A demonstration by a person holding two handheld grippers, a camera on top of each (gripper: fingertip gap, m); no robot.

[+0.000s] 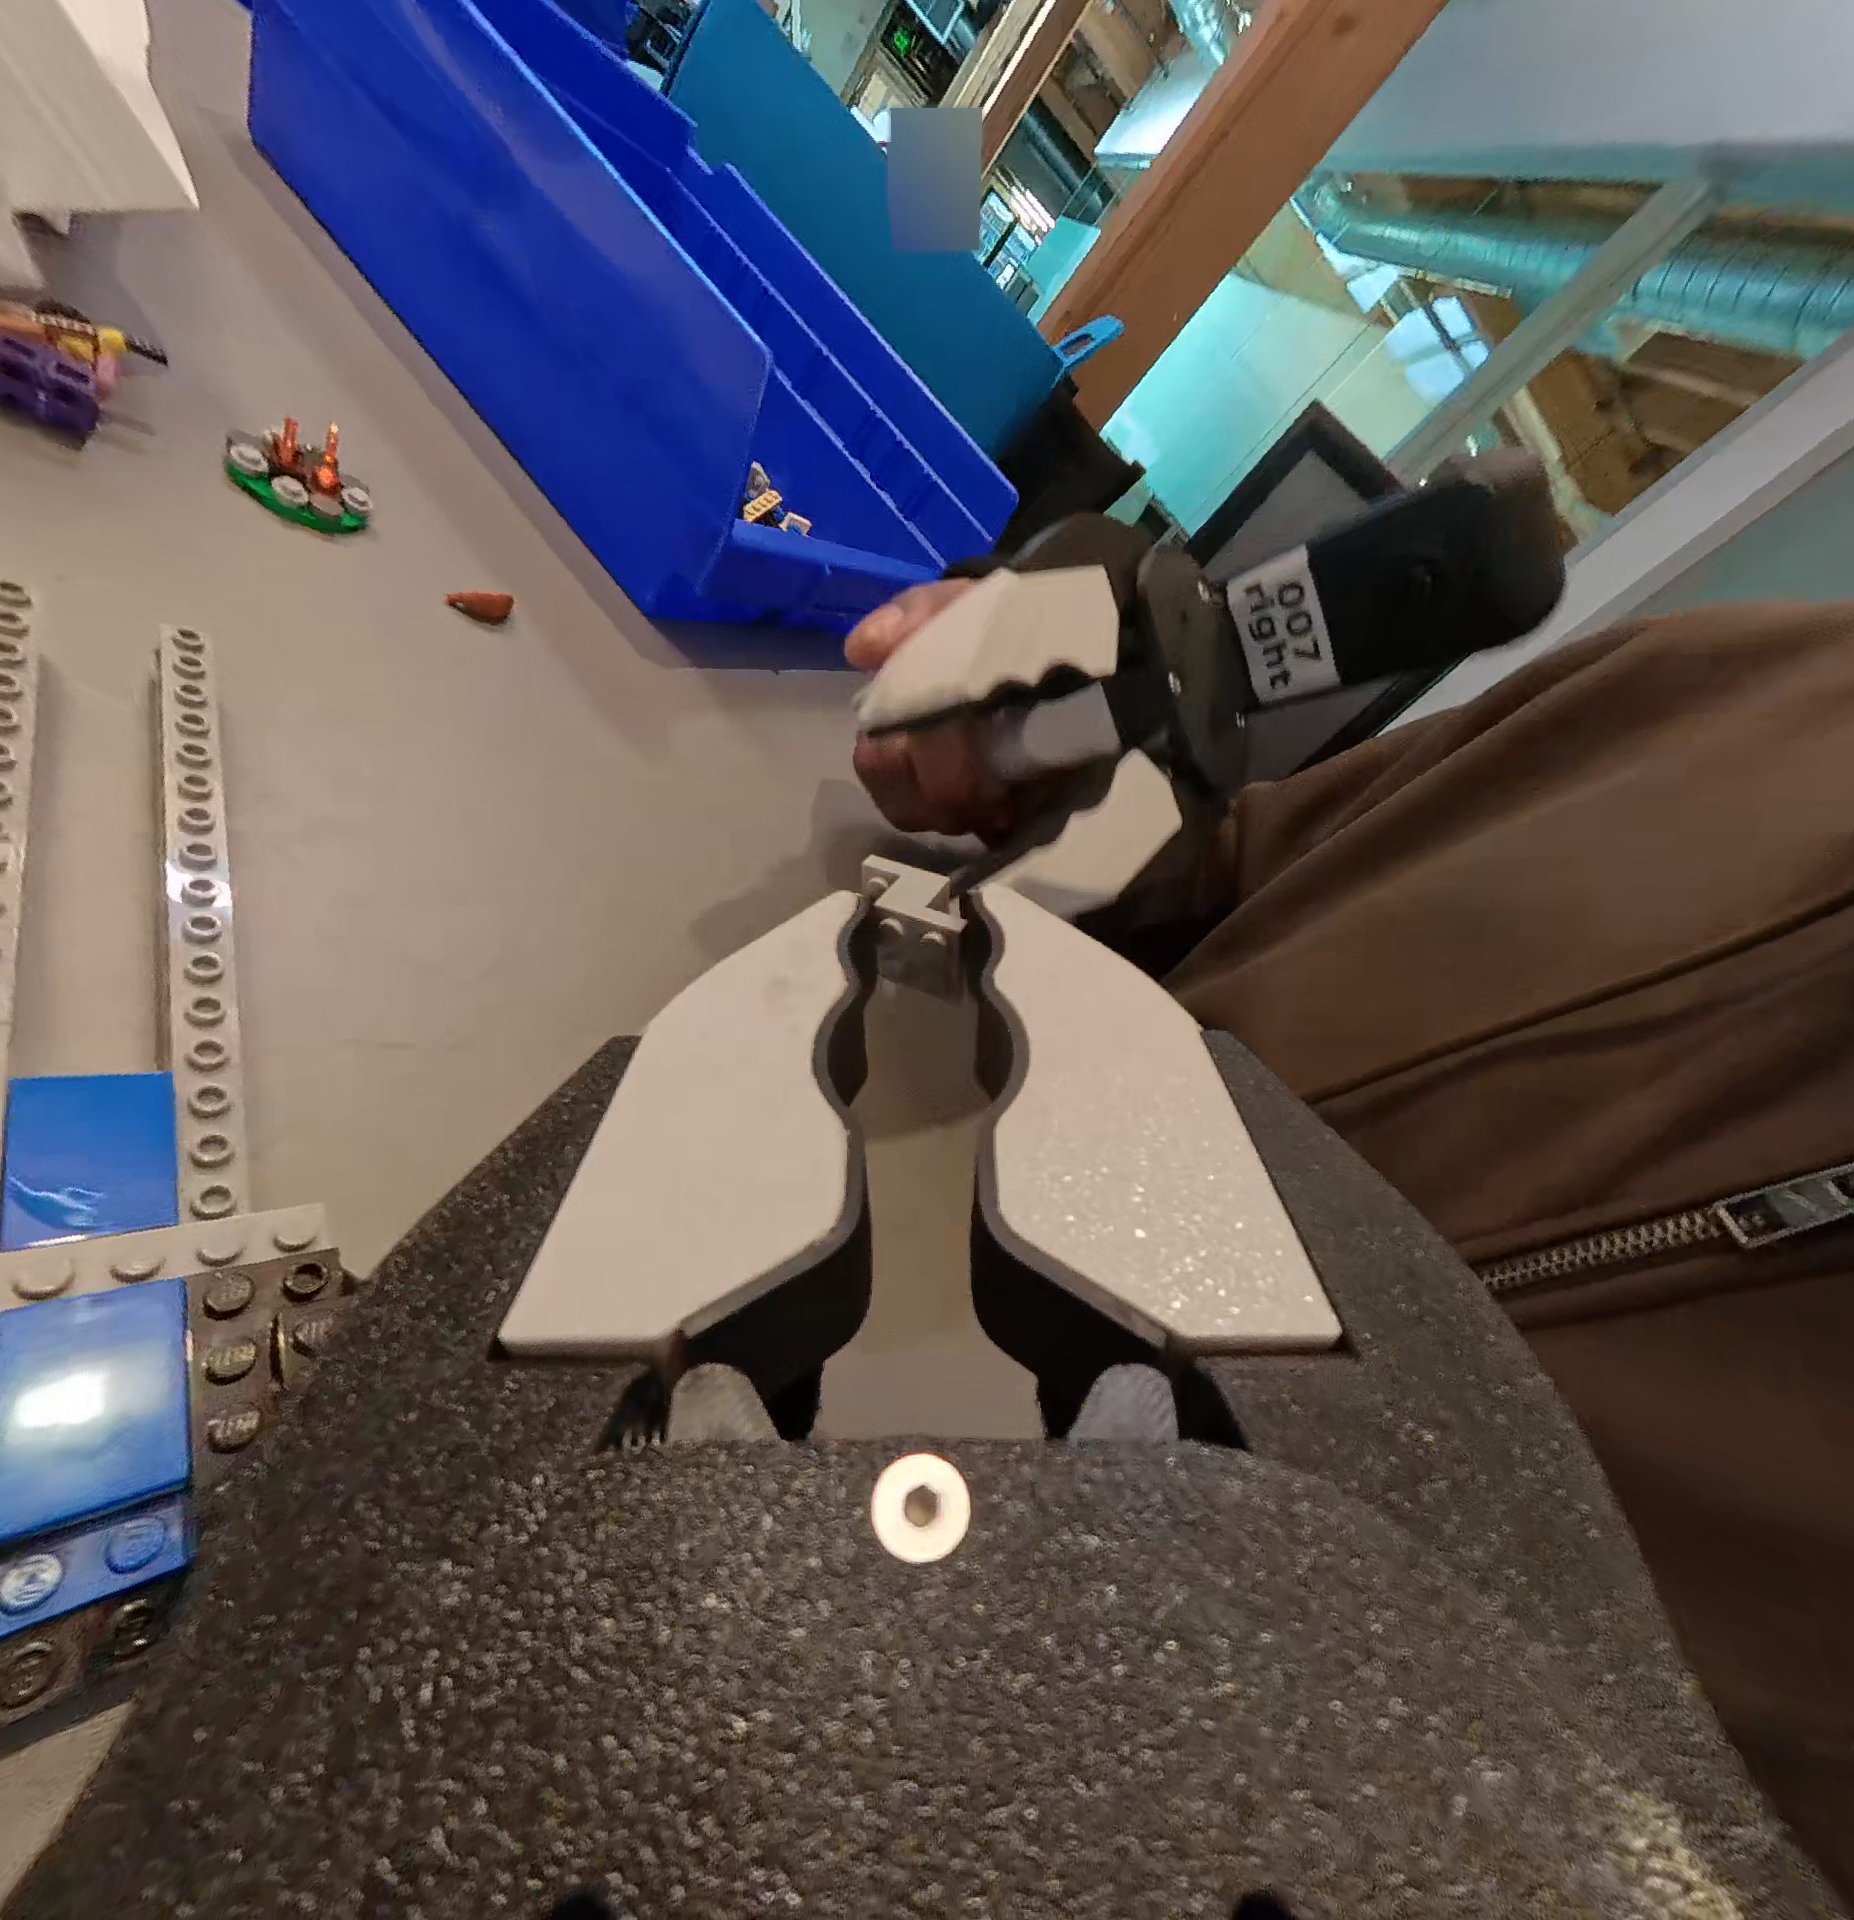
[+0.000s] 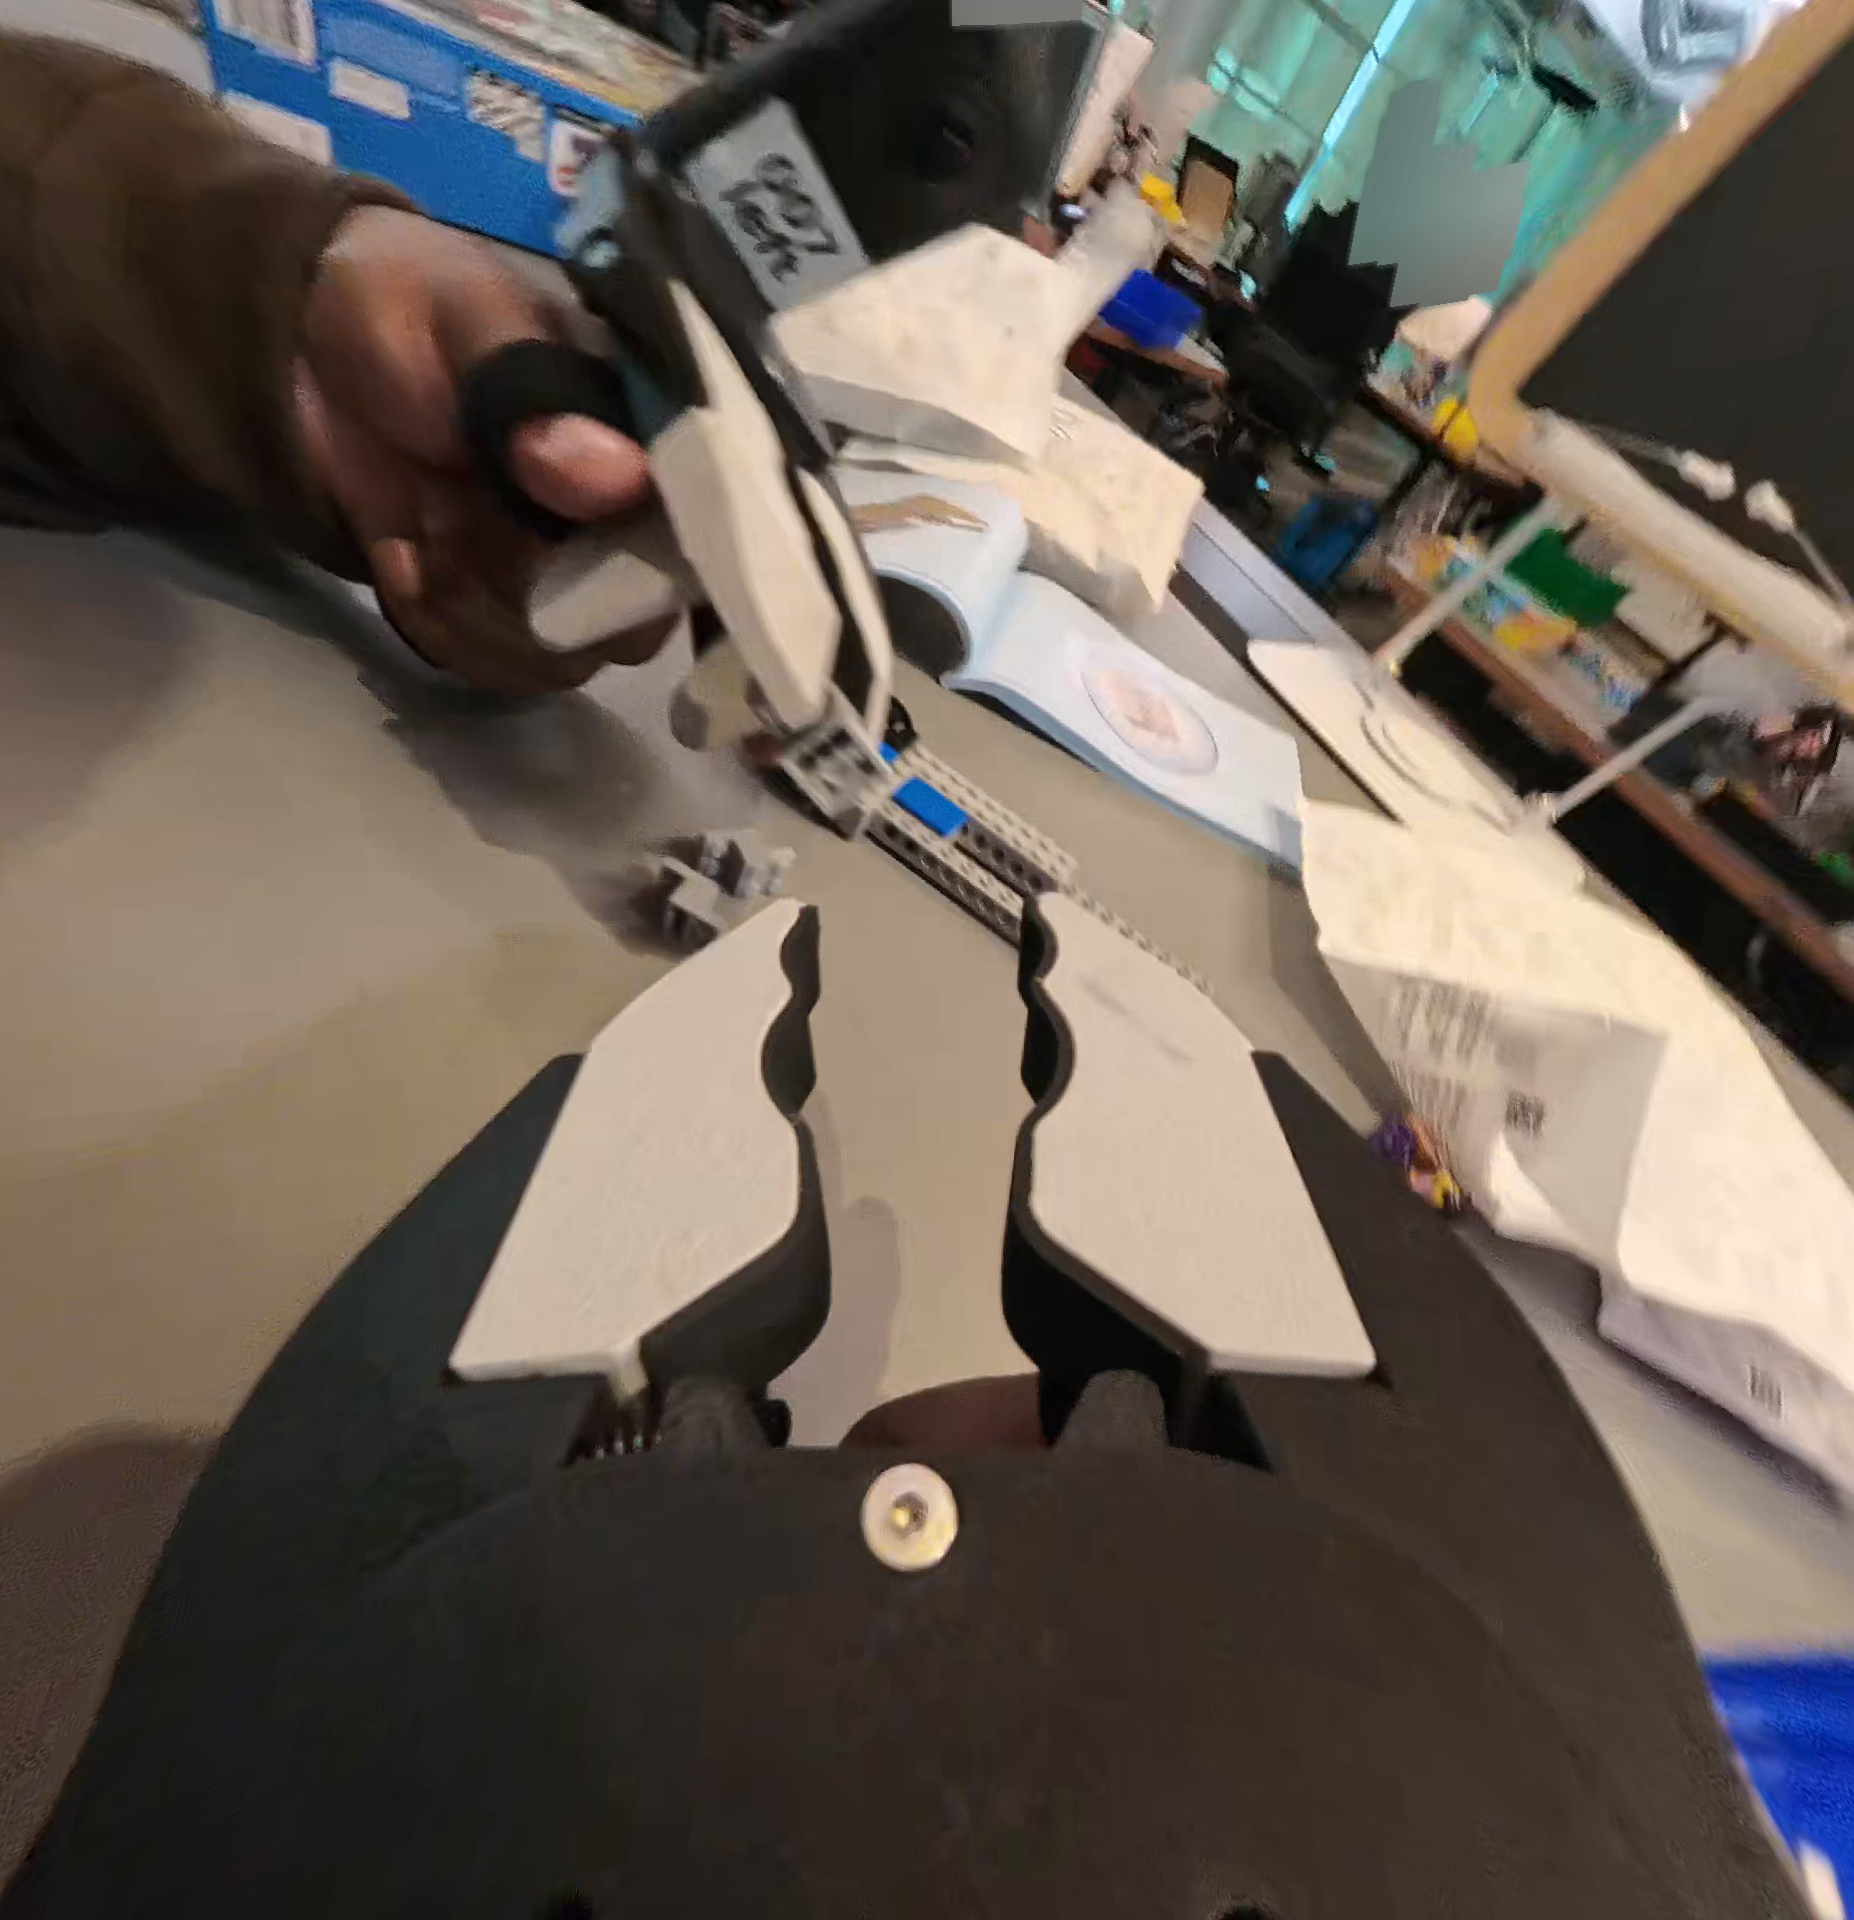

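My left gripper is shut on a small grey studded brick piece and holds it by the sides at its fingertips. The right wrist view shows this gripper with the grey piece low over long grey studded beams that bear a blue tile. My right gripper is open with nothing between its pads, above the grey table. It stands just behind the left one in the left wrist view. A small loose grey brick cluster lies on the table by its left fingertip.
Blue bins stand at the back. A green campfire build, a purple build and a small orange-brown piece lie on the table. Long grey plates with blue tiles lie at the left. An open booklet and white bags lie at the right. My left and right fingertips are right by each other. The blue tile lies around 11 cm away from my left fingertips.
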